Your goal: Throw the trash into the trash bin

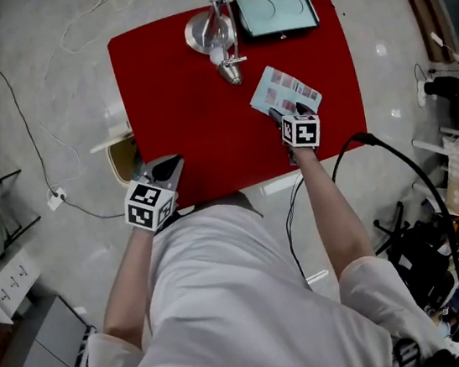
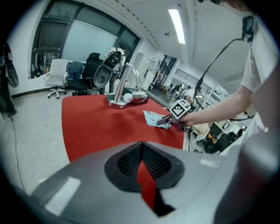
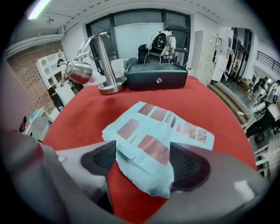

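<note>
Here, paper (image 3: 151, 146) between spread fingers (image 3: 189, 168), right gripper (image 3: 143, 162)

Bin (image 1: 122, 158) partly hidden behind table (image 1: 177, 109) edge; leaflet (image 3: 153, 144) print too blurred

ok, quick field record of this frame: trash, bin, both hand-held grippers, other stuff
trash: crumpled light-blue paper sheet with reddish swatches, on the red tabletop
right hand-held gripper: jaws open, straddling the sheet's near end
left hand-held gripper: jaws together, empty, at the table's near left corner
bin: beige trash bin on the floor by the table's left edge
other: silver desk lamp, dark rectangular case, at the far edge
</note>
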`<state>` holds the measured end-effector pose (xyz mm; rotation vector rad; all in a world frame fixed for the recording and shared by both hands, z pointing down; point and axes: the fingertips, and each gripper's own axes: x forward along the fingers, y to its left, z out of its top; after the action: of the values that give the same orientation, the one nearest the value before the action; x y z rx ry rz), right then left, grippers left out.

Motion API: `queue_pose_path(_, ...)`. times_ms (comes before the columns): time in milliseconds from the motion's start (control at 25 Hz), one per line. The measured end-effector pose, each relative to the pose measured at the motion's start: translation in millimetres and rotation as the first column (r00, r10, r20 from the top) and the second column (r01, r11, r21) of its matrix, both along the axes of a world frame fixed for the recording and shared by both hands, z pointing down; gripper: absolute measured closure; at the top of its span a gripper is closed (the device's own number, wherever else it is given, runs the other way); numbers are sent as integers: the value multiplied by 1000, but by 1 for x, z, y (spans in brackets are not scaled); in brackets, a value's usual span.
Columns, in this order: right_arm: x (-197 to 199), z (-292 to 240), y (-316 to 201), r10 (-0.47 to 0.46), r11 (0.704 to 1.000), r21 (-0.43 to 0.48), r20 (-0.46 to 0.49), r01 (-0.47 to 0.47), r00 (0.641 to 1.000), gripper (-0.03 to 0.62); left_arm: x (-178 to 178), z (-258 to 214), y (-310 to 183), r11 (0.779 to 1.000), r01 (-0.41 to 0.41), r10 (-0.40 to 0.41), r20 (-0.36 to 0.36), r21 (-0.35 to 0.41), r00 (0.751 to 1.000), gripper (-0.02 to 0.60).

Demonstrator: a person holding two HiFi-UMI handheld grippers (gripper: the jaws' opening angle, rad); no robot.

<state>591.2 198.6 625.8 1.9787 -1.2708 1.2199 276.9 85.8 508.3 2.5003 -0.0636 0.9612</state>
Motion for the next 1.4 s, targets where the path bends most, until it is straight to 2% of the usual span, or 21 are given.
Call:
queue_pose_path(80,3,10,2,24,999,-31,-4,-24,1000,210,-2,1,-2,1000,13,-13,6,-5,1000,577)
queue_pose_path(200,6,11,-2,63,998,-15,-10,-63,998,215,-8,4,-5,999,36,-35,15,-12,999,577)
queue_pose_path(280,4,9,-6,55,998,-7,-16,-55,998,295,-13,8,-6,999,48,-47,21,-16,999,577)
queue_pose_path(360,2,8,-9,48,999,-5,-15,-48,999,346,-17,10,-5,998,54,-53,24,-18,998,577)
queue_pose_path(480,4,4,-10,66,998,9,-3,-66,998,388,-18,8,-4,998,56,-56,18,-15,998,577)
queue_pose_path(600,0,-11,-13,71,996,60,9,-72,997,466,-22,5,-4,998,63,-63,6,-13,998,577)
queue_pose_path(680,-8,-21,-17,50,994,93,17,-51,999,520,-27,4,-5,998,66,-66,-1,-9,998,577)
queue_pose_path(800,-23,-31,-26,0,991,134,25,-3,1000,558,-36,2,-6,997,71,-71,-10,0,997,577)
queue_pose_path(1080,-70,-46,-38,-74,983,174,44,65,996,571,-61,-4,-10,995,103,-103,-37,11,994,577)
queue_pose_path(1400,-133,-56,-53,-133,974,196,70,117,989,572,-107,-11,-20,987,159,-158,-60,10,986,577)
